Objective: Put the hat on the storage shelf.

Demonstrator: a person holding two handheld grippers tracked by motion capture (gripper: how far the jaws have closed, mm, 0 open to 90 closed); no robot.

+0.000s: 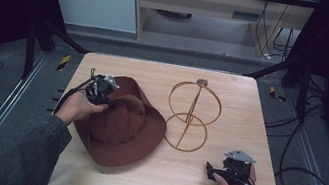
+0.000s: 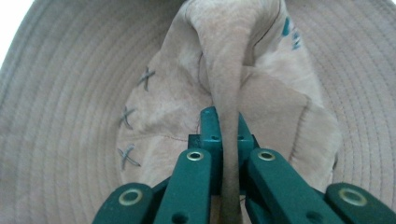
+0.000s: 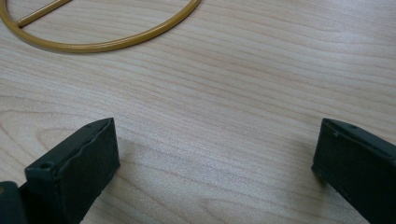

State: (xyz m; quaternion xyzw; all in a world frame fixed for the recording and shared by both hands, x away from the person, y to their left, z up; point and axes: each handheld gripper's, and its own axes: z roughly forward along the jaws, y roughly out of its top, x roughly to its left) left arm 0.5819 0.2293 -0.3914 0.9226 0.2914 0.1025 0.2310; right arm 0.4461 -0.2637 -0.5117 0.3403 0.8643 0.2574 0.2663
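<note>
Left tool (image 2: 223,135) clamped on hat's crown fold (image 2: 224,70).

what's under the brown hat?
The brown hat lies flat on the wooden table, brim down all round. Whatever sits beneath the crown is covered. On top, the left gripper pinches a fold of the crown. The gold wire stand sits beside it, apart.

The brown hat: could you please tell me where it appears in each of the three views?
High view: brown hat left of centre on the table, left gripper pinching its crown.
Left gripper view: fills the frame, a fold clamped between the jaws.
Right gripper view: not in it.
Shared landmark: gold wire stand.
</note>
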